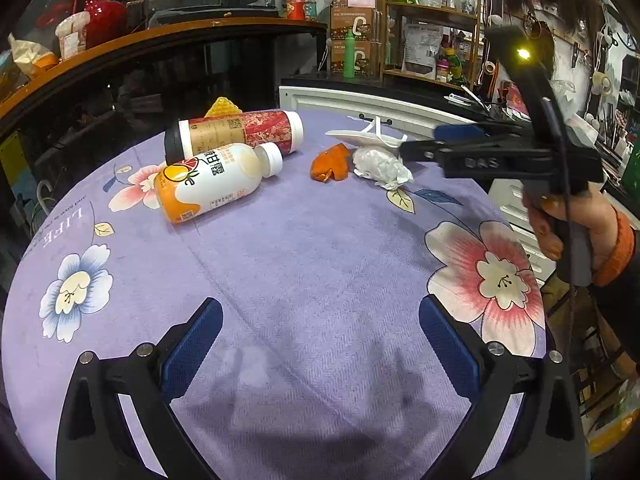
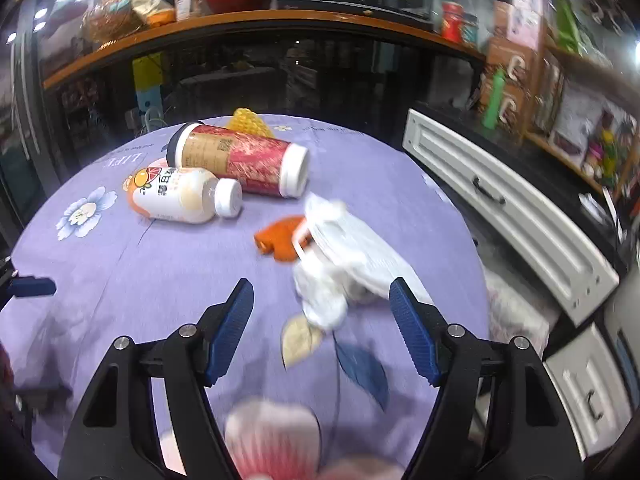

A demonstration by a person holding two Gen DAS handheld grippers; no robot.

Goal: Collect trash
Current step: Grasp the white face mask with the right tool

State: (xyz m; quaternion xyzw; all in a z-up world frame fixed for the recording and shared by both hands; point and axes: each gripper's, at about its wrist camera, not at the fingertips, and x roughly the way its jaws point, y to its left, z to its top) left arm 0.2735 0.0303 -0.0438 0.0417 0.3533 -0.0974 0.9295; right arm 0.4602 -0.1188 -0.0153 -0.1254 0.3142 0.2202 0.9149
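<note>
I saw a purple flowered tablecloth (image 1: pixel 304 248) covering the round table. Behind its far edge ran a dark cabinet with an orange-trimmed shelf (image 1: pixel 160 34); a red vase (image 1: pixel 100 12) stood there. Right of the table were white drawers (image 2: pixel 520 216), a green bottle (image 1: pixel 349 54) and stacked boxes (image 1: pixel 356 28).

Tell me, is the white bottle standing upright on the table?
No, the white bottle lies on its side on the purple table, right against the red bottle, which also lies flat.
</note>
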